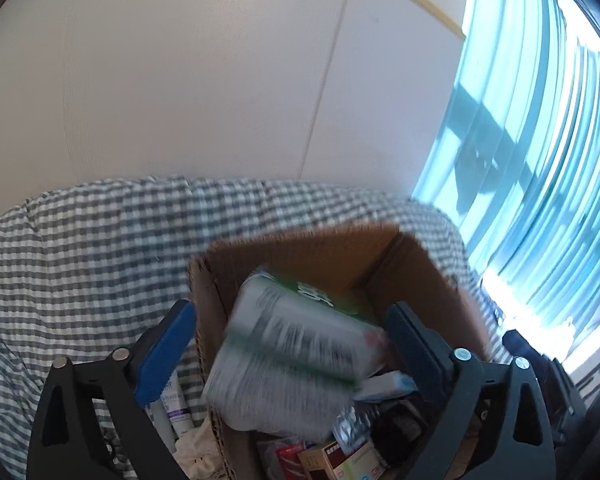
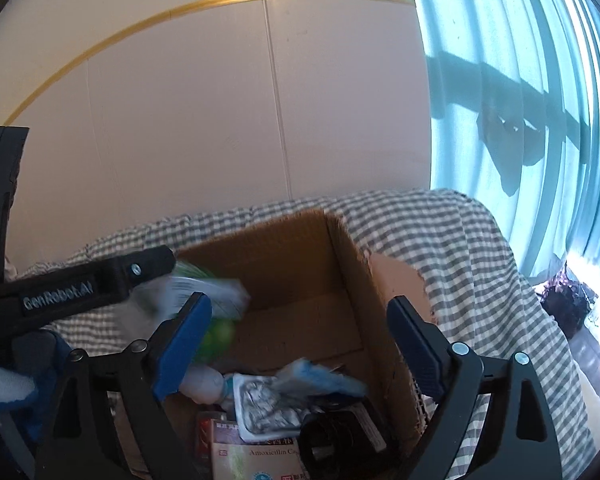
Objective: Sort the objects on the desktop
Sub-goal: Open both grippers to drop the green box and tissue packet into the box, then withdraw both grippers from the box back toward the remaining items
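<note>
A brown cardboard box [image 1: 332, 252] sits on a grey checked cloth and holds several small items. In the left wrist view a green and white packet [image 1: 292, 352], blurred by motion, is between the wide-apart fingers of my left gripper [image 1: 290, 344] above the box, touching neither finger. My left gripper is open. In the right wrist view my right gripper [image 2: 300, 340] is open and empty over the same box [image 2: 300, 248]. The left gripper's arm [image 2: 80, 284] and the blurred packet [image 2: 204, 292] show at the box's left wall.
Inside the box lie a silver blister pack [image 2: 266, 404], an Amoxicillin carton [image 2: 256, 456], a white and blue pack [image 2: 320, 376] and a black item [image 2: 332, 436]. A white tube [image 1: 176, 404] lies on the checked cloth [image 1: 80, 260] left of the box. A wall and blue curtain stand behind.
</note>
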A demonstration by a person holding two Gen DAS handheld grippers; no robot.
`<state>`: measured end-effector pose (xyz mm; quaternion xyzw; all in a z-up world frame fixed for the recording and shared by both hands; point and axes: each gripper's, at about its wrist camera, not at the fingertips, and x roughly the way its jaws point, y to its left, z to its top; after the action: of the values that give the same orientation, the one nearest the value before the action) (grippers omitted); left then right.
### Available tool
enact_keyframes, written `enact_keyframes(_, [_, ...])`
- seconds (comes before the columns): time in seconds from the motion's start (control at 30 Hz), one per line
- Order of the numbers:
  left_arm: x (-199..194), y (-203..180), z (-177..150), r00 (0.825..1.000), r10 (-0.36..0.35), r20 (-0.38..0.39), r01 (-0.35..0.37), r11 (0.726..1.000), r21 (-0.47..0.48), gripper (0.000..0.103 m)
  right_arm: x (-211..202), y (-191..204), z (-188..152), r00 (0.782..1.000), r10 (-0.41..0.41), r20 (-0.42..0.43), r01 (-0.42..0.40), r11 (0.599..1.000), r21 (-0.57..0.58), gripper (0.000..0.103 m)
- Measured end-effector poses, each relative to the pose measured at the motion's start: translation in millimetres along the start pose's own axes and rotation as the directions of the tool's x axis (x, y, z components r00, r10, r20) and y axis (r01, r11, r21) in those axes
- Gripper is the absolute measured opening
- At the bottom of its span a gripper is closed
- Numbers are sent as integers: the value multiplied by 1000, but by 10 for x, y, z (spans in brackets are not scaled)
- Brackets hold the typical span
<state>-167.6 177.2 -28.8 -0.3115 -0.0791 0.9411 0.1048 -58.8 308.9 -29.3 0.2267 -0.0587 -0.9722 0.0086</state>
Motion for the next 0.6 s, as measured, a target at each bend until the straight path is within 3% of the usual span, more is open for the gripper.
enact_keyframes(0.3, [-457, 199, 128, 996, 26, 86, -22, 999, -45, 103, -292, 183, 152, 996, 9, 84, -8, 1000, -13, 99])
enact_keyframes(0.6, [-1012, 475, 181, 973, 145, 178, -139, 989, -44, 103, -557, 479, 292, 984, 58, 166, -51, 998, -44, 103])
